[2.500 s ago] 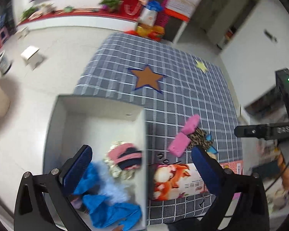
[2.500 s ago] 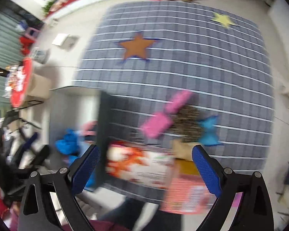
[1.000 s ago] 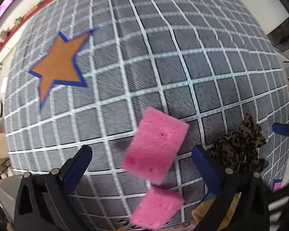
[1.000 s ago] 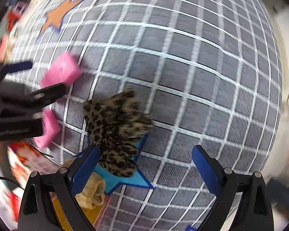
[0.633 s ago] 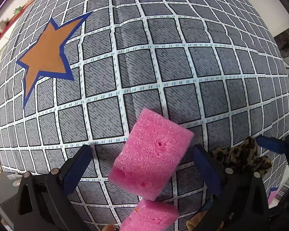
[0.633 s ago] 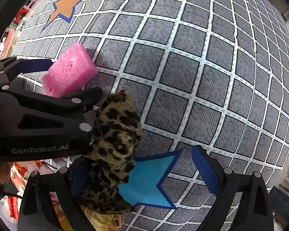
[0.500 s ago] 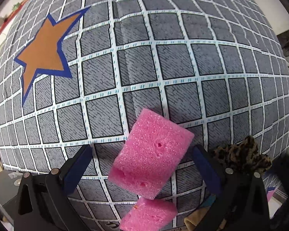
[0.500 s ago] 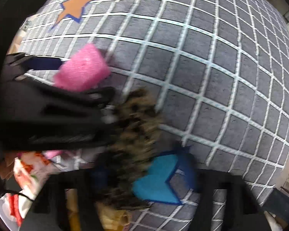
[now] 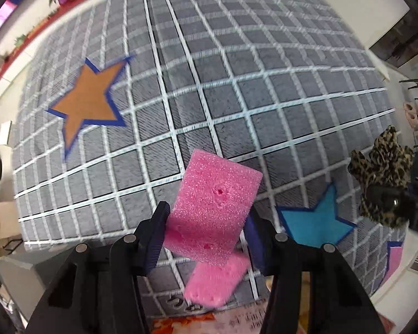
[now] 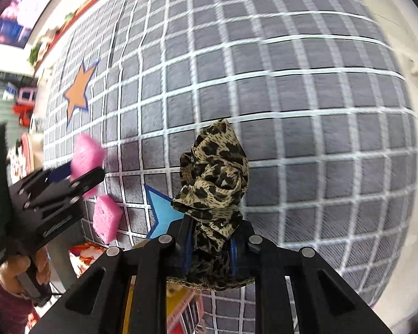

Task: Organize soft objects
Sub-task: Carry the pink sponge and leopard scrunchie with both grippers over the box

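Note:
My left gripper (image 9: pixel 206 233) is shut on a pink foam block (image 9: pixel 213 206) and holds it above the grey checked mat (image 9: pixel 209 83). A second pink foam block (image 9: pixel 214 284) lies on the mat below it. My right gripper (image 10: pixel 210 245) is shut on a leopard-print cloth (image 10: pixel 214 172), lifted off the mat (image 10: pixel 292 97). In the right wrist view the left gripper (image 10: pixel 78 171) with its pink block (image 10: pixel 85 153) is at the left, and the second pink block (image 10: pixel 106 218) lies beneath. The cloth also shows at the right of the left wrist view (image 9: pixel 381 183).
A blue star (image 9: pixel 315 222) and an orange star (image 9: pixel 89 105) are printed on the mat. A printed packet (image 9: pixel 209 323) lies at the mat's near edge, also in the right wrist view (image 10: pixel 83 253). A grey box edge (image 9: pixel 19 267) is at lower left.
Both grippers have closed: the left on the pink foam block, the right on the leopard cloth. Both things are now lifted off the mat, uncovering the blue star.

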`<state>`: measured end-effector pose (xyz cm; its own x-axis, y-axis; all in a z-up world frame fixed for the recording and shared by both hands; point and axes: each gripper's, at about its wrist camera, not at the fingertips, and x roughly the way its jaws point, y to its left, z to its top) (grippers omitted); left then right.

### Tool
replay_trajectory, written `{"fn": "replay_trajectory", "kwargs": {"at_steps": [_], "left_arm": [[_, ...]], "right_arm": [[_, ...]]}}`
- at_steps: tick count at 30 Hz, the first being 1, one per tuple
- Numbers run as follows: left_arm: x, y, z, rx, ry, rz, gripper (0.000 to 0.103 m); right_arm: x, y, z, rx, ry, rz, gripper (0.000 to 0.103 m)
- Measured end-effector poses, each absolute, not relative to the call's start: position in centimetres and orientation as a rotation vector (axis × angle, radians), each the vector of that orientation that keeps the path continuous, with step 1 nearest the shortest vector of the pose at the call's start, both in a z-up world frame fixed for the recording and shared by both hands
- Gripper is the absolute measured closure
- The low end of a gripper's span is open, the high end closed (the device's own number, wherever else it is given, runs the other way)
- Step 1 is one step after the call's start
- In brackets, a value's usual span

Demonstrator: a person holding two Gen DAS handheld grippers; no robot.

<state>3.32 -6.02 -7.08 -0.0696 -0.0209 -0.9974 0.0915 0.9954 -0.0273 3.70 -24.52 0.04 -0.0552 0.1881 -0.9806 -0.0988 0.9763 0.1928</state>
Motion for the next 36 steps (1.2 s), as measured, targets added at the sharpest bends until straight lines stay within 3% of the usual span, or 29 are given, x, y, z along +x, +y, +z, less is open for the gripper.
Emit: {"fn": "replay_trajectory", "kwargs": {"at_steps": [9,18,36], "left_arm": [[-2.8,-8.0,1.2,0.079,1.544,-0.150,0.046],[-11.7,-7.2,6.9,0.056,1.502,-0.151,0.046],[-16.9,-0.8,11.2,-0.030,1.404,-0.057,0.047]], "right_arm": [[0.1,-31.3,4.8,0.135,1.524,0.161,0.082],[-7.5,-31.3,8.7,0.087,1.498,0.057,0.082],[-14.6,-21.5,12.3,-0.024,1.451,0.216,0.082]]}}
